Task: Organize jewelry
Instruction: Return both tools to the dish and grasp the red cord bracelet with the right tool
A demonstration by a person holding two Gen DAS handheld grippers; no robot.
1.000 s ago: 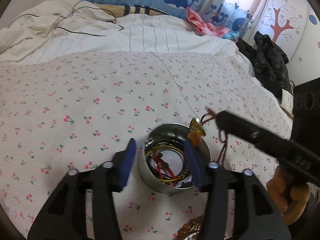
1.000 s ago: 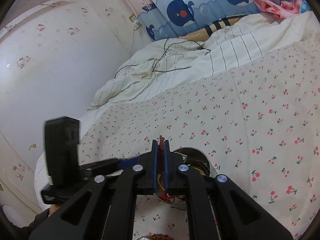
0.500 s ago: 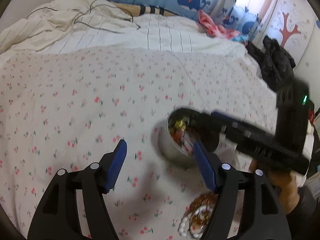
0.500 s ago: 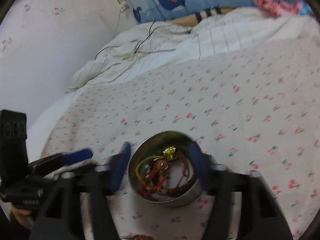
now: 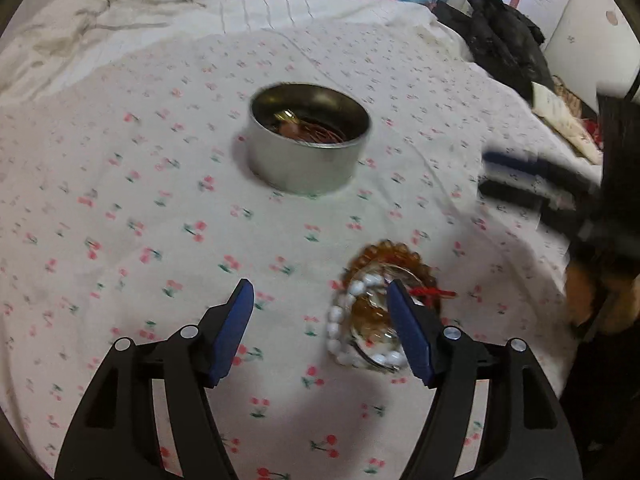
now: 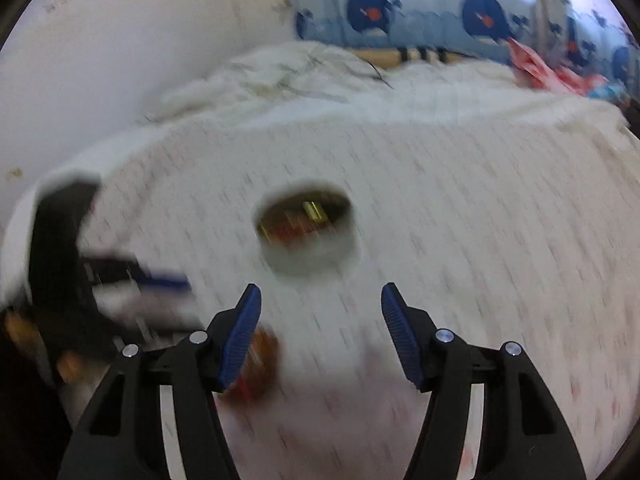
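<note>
I have the bed under both cameras, its cherry-print sheet spread flat, a rumpled white duvet heaped behind it, and whale-pattern fabric along the far wall. A dark pile of clothing sits off the bed's far corner.

On the sheet stands the round metal tin, upright, already holding red cord pieces and something gold-coloured — so part of the sorting looks done. Nearer to me lies what is left: a small heap of bracelets, amber beads and white beads tangled together with a bit of red cord, well apart from the tin.

My left claw is spread apart with nothing between its pads; its right finger partly covers the heap. My right claw has just been opening and now stands apart too, empty, with the tin ahead of it, though that view is badly smeared.

I judge the bracelets go next.
</note>
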